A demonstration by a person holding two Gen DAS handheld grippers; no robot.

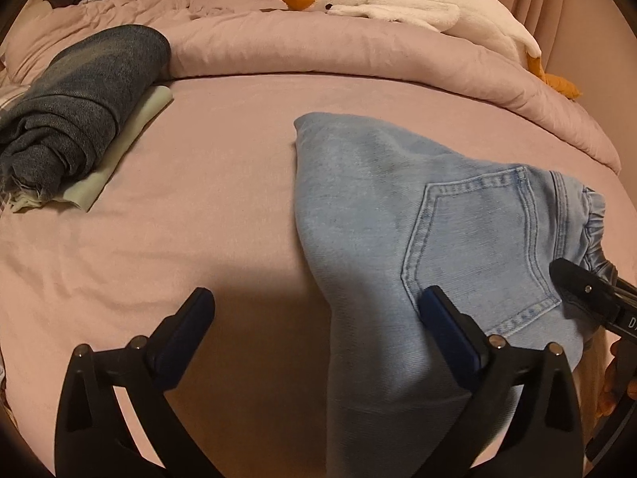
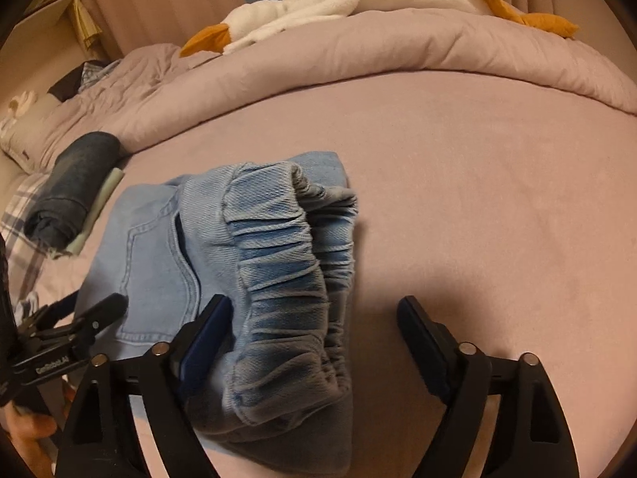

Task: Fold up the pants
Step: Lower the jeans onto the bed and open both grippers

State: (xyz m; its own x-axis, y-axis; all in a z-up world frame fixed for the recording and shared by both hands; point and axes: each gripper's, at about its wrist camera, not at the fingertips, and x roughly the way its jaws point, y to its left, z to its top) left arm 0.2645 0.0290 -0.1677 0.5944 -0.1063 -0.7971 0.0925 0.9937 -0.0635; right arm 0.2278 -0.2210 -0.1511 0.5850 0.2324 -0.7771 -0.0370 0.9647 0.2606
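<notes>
Light blue jeans [image 1: 370, 215] lie on the pink bed, back pocket up, one leg hanging over the near edge. In the right wrist view the jeans [image 2: 159, 263] show their gathered elastic waistband [image 2: 290, 255] bunched up toward the camera. My left gripper [image 1: 318, 302] is open, its right finger over the jeans near the pocket, its left finger over bare sheet. My right gripper [image 2: 314, 310] is open, with the waistband lying between its fingers. The right gripper also shows at the right edge of the left wrist view [image 1: 585, 290].
A folded dark blue pair of jeans [image 1: 79, 103] rests on a pale green folded cloth [image 1: 119, 147] at the left. A rolled pink duvet [image 1: 358, 47] runs across the back with a white plush goose [image 1: 398, 0] on it. The pink sheet [image 2: 497, 199] stretches right of the jeans.
</notes>
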